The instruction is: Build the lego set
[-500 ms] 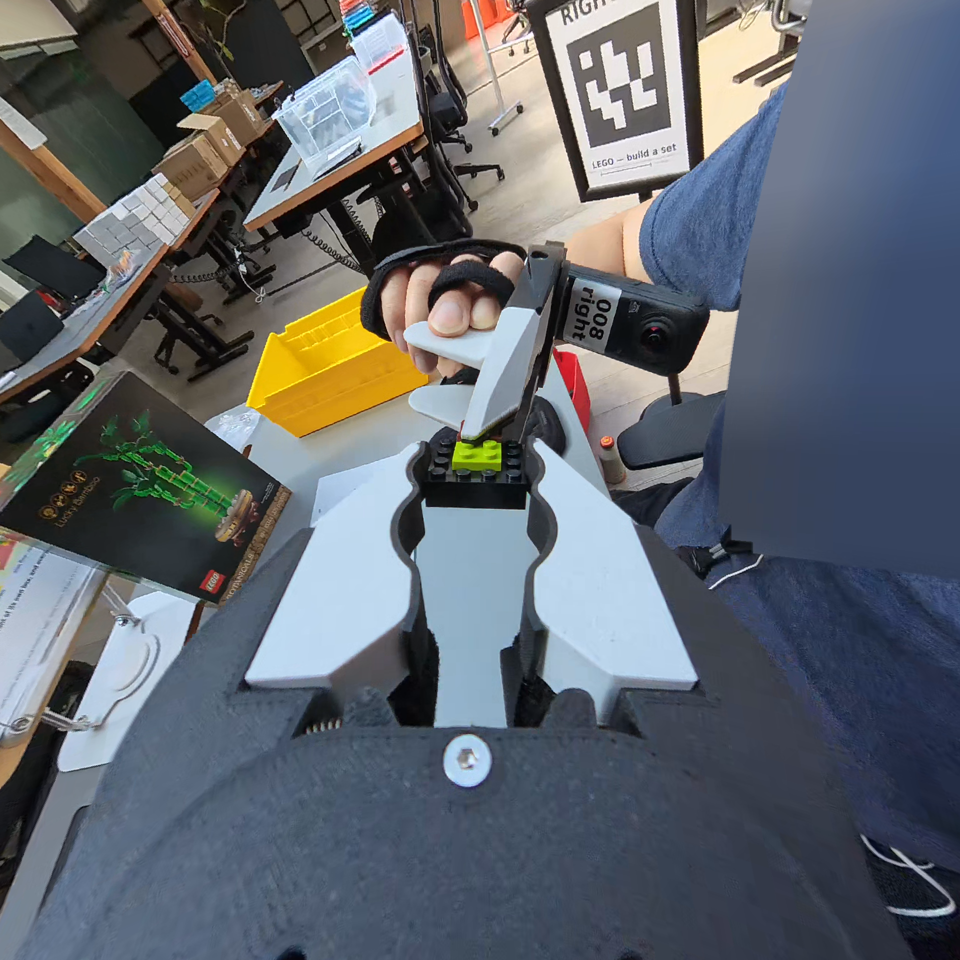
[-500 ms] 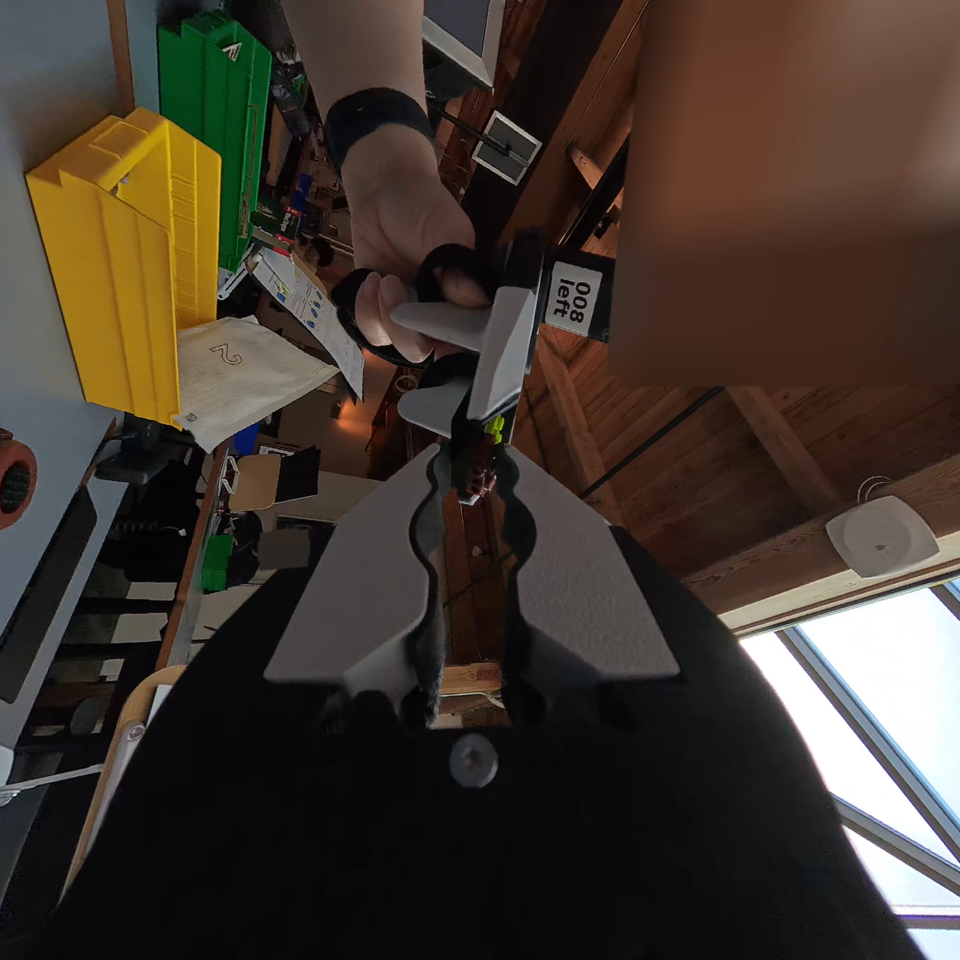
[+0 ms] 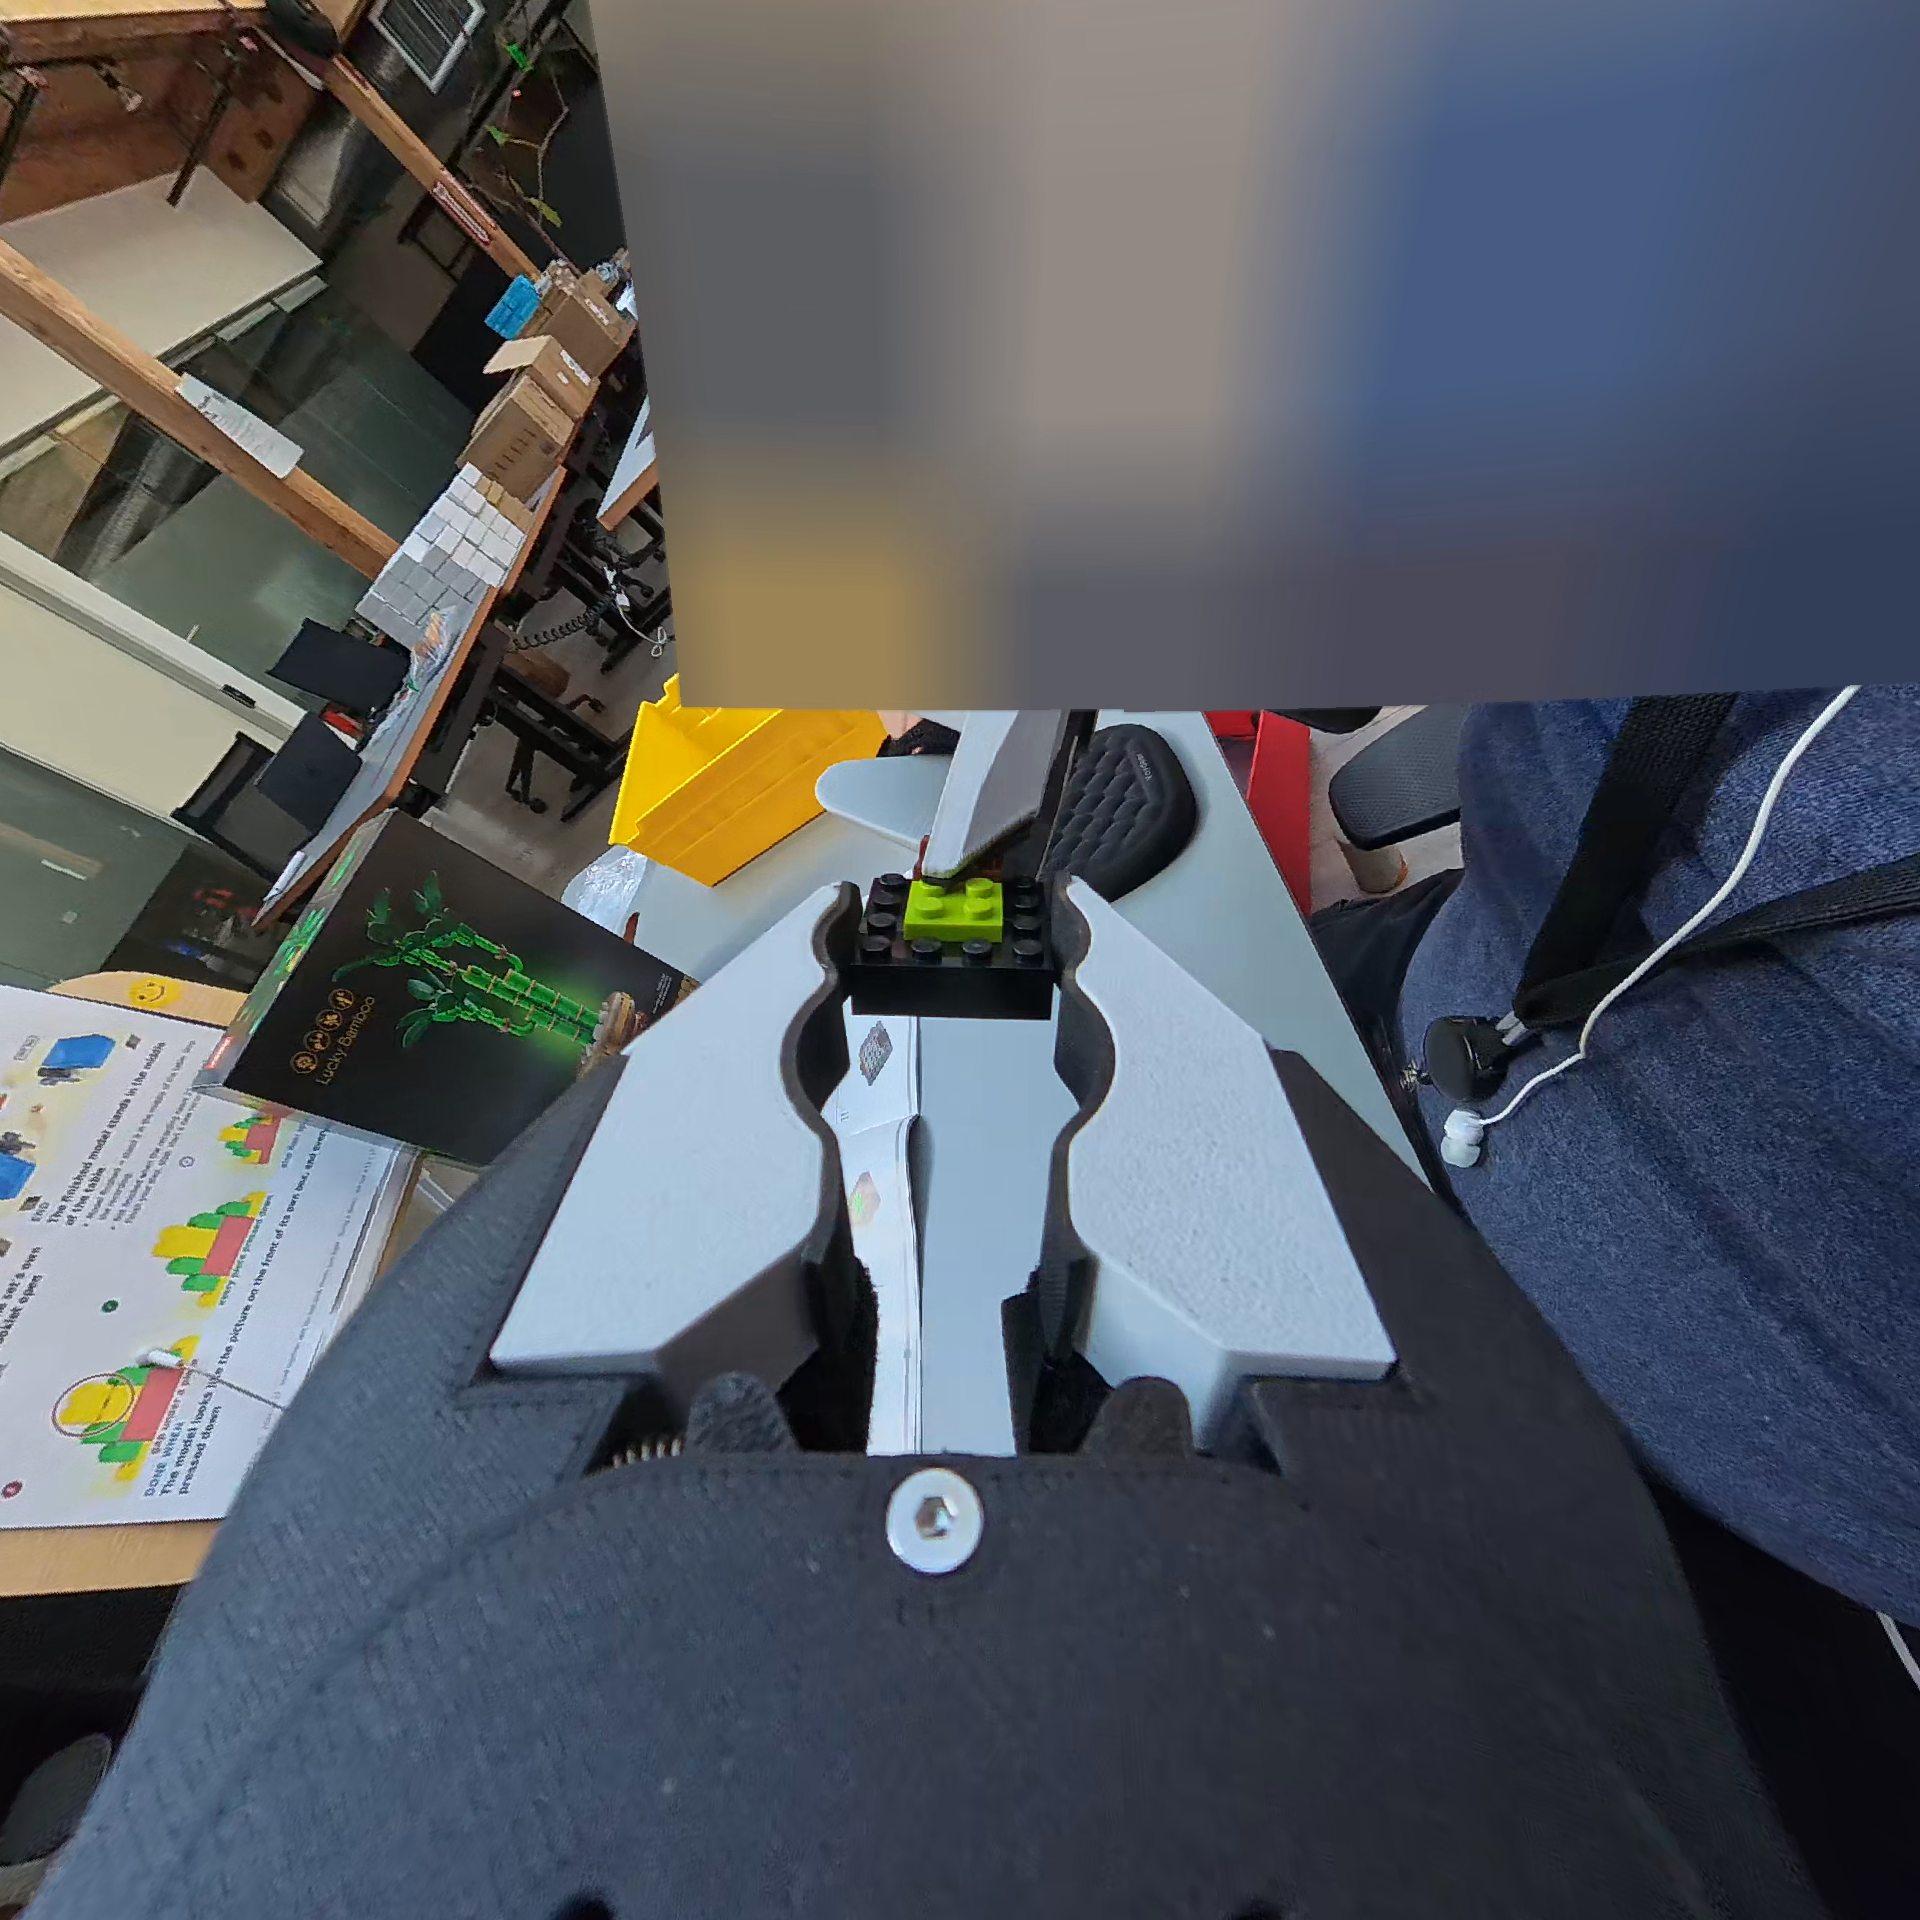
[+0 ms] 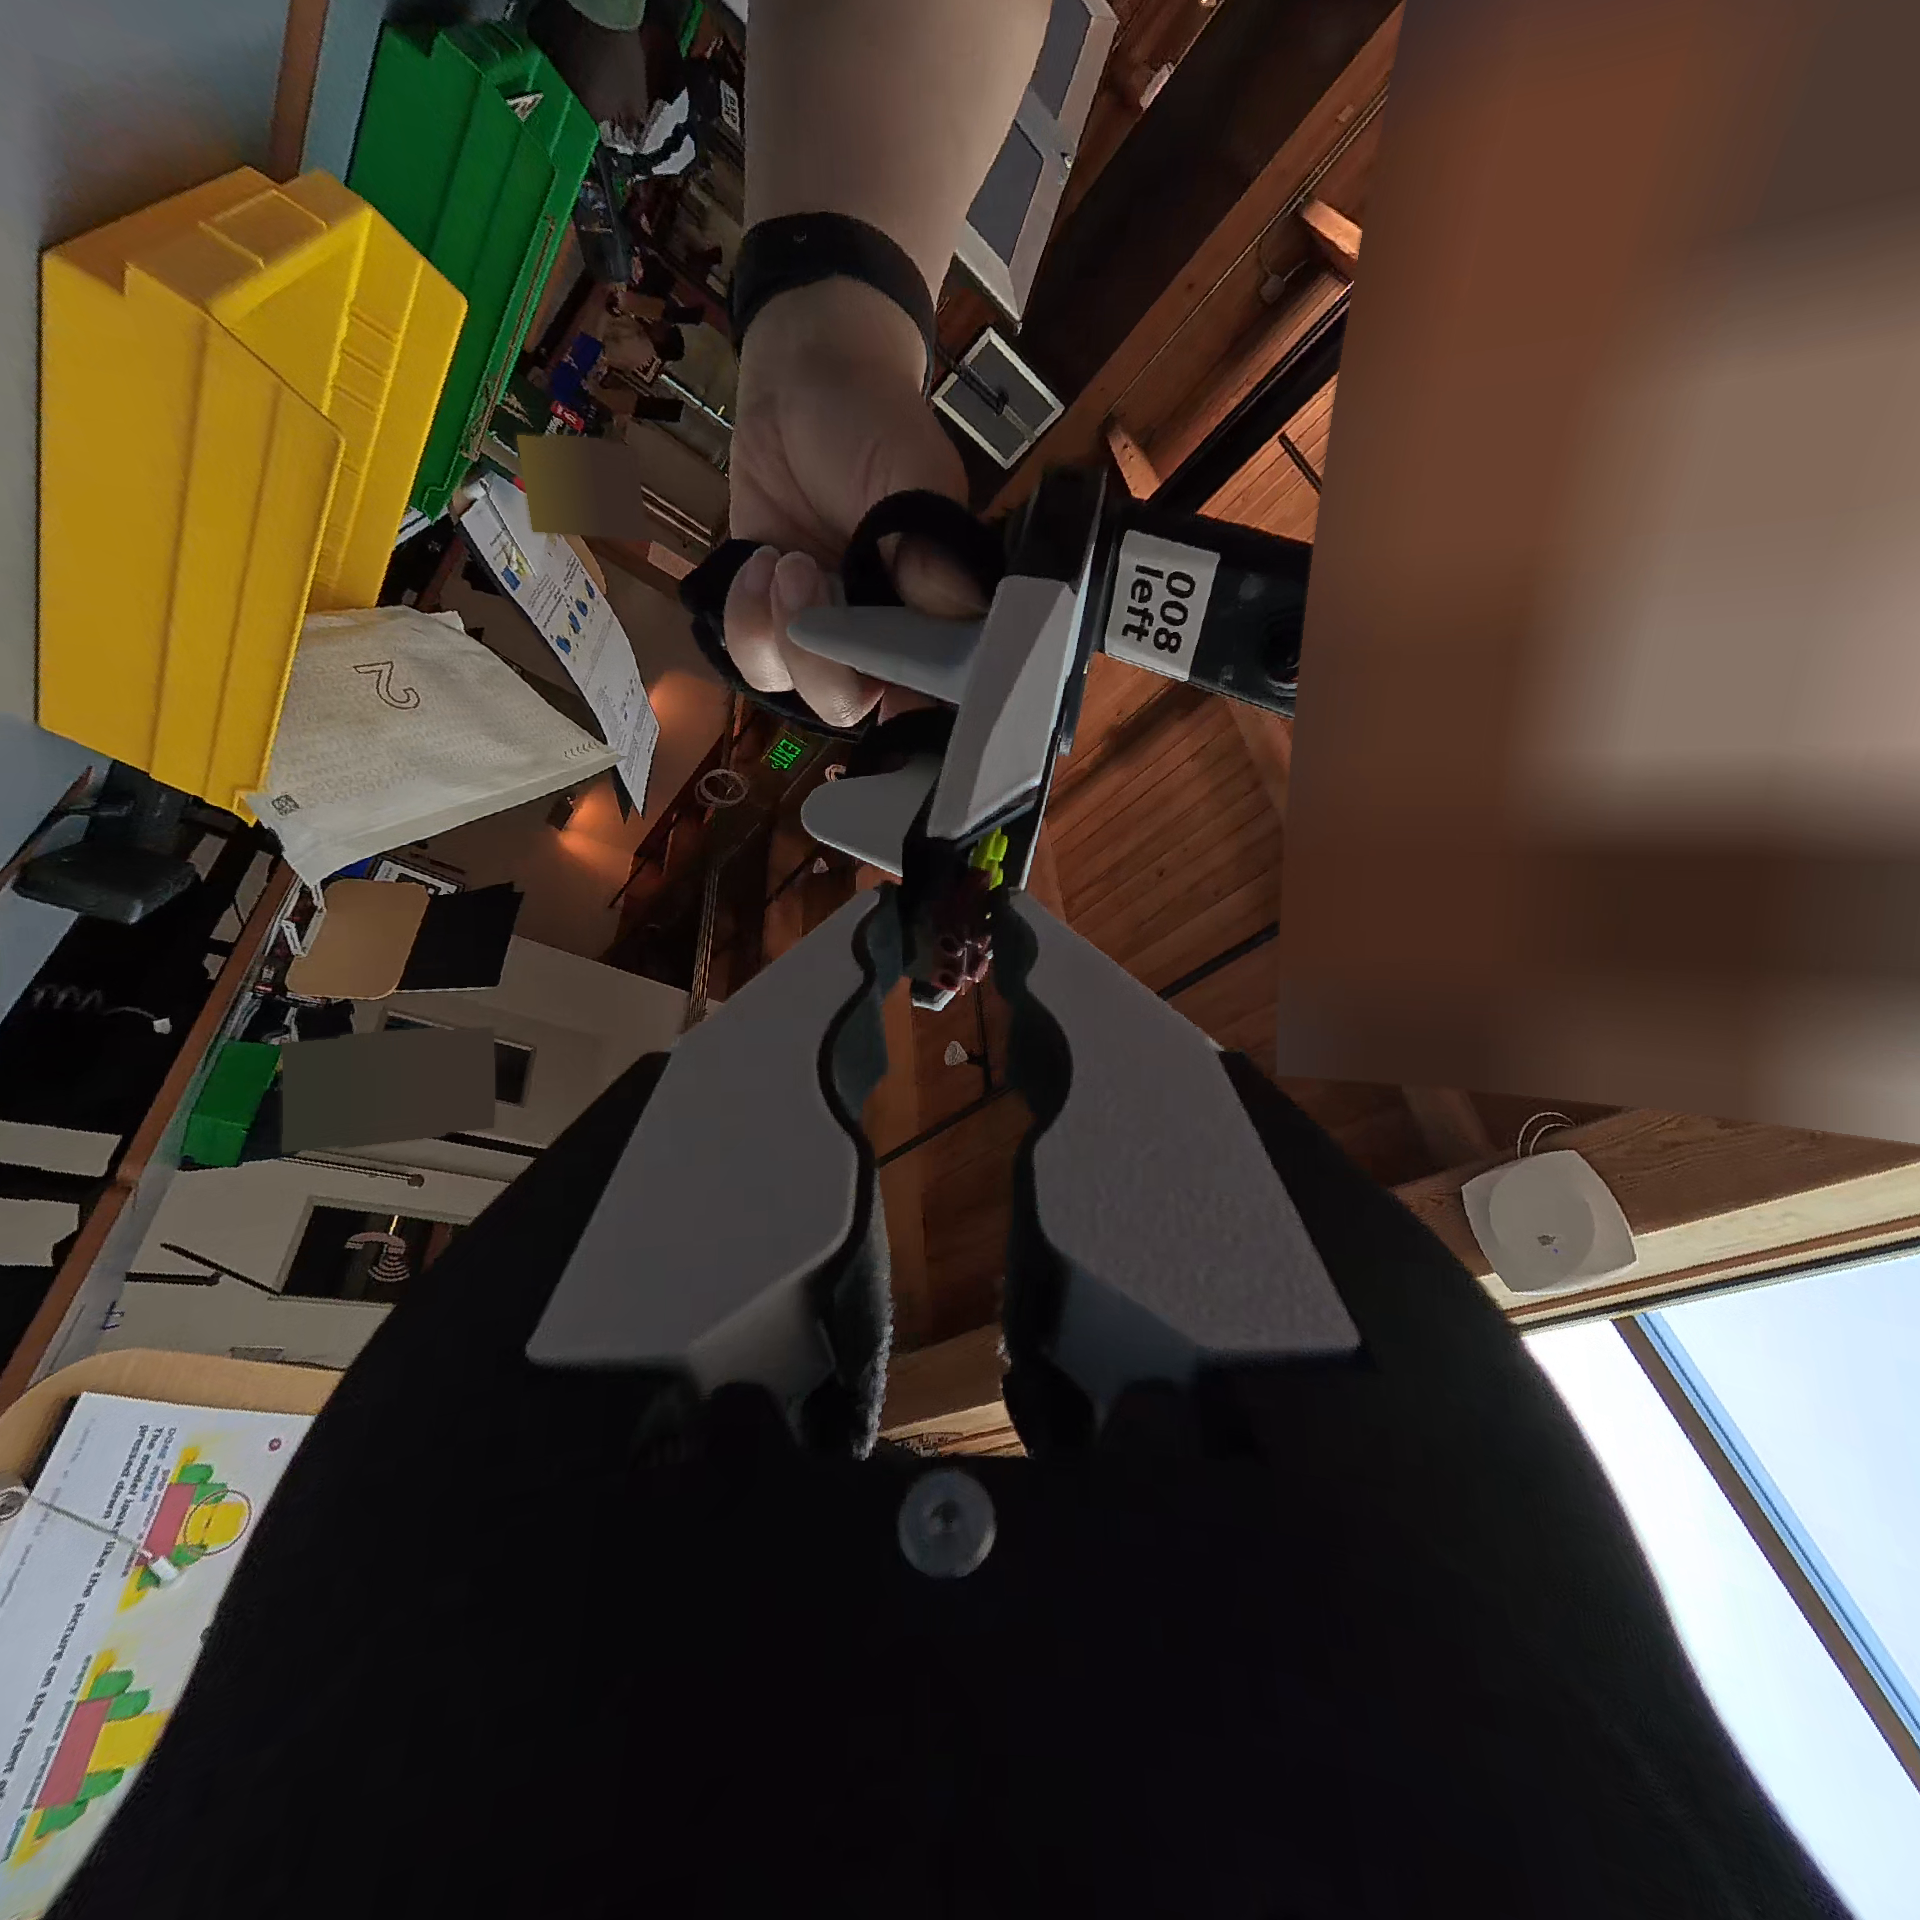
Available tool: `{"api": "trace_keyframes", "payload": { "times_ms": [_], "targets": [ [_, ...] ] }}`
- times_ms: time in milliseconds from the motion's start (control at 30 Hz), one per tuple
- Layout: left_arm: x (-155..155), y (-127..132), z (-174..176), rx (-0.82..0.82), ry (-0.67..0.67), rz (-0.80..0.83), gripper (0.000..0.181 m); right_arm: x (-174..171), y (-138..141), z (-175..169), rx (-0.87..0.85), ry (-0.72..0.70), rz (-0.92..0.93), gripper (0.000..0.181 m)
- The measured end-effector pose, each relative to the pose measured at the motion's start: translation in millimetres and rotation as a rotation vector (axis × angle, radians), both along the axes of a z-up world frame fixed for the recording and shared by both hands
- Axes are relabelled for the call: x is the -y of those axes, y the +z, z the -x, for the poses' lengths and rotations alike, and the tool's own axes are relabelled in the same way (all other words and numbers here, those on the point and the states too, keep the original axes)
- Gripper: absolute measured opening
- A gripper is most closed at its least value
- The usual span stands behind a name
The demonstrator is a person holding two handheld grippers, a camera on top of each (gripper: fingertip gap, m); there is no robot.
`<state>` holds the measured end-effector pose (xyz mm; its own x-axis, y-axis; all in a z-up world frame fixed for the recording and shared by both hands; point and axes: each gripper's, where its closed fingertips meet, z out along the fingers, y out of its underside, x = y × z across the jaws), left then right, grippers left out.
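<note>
My left gripper [image 3: 951, 935] is shut on a black brick [image 3: 951, 977], held level above the table. A lime green 2x2 brick [image 3: 954, 909] sits on its studs. My right gripper [image 4: 940, 935] is shut on a small dark red-brown piece [image 4: 958, 940]. In the left wrist view its grey fingers [image 3: 987, 800] come down from above, with their tip at the far edge of the lime brick. In the right wrist view a hand holds the left gripper [image 4: 971, 831] just beyond my fingertips, and the lime brick [image 4: 989, 857] shows edge-on.
A yellow bin [image 3: 727, 790], the dark set box [image 3: 436, 997] and an illustrated instruction sheet [image 3: 135, 1247] lie to the left. A black wrist rest [image 3: 1122, 810] lies behind the bricks. The person's blue shirt [image 3: 1662, 1143] fills the right. A green bin [image 4: 468, 208] and a paper bag [image 4: 416, 727] sit by the yellow bin [image 4: 208, 520]. The grippers are tip to tip, or close to it.
Both grippers have shifted together and the left view now sits closer to the box and the sheet. The right fingertips stay at the lime brick. Both grips are unchanged.
</note>
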<state>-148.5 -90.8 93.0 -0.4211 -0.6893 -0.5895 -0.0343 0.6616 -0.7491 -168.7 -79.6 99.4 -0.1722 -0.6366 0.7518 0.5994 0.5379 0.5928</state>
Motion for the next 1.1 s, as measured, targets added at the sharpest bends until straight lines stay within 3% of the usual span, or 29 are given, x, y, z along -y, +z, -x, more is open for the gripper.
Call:
{"api": "trace_keyframes", "payload": {
  "times_ms": [700,933,1100],
  "targets": [
    [-5,-4,0,0.007,-0.004,-0.013,0.035,-4,-2,-1,-0.05,-0.028,0.069,0.016],
    [-21,4,3,0.031,0.03,0.097,0.059,-16,3,-17,-0.126,-0.08,0.121,0.012],
    [-49,-16,0,-0.009,0.119,0.151,0.039,-43,-22,-24,-0.202,-0.15,0.302,0.011]
  ]
}}
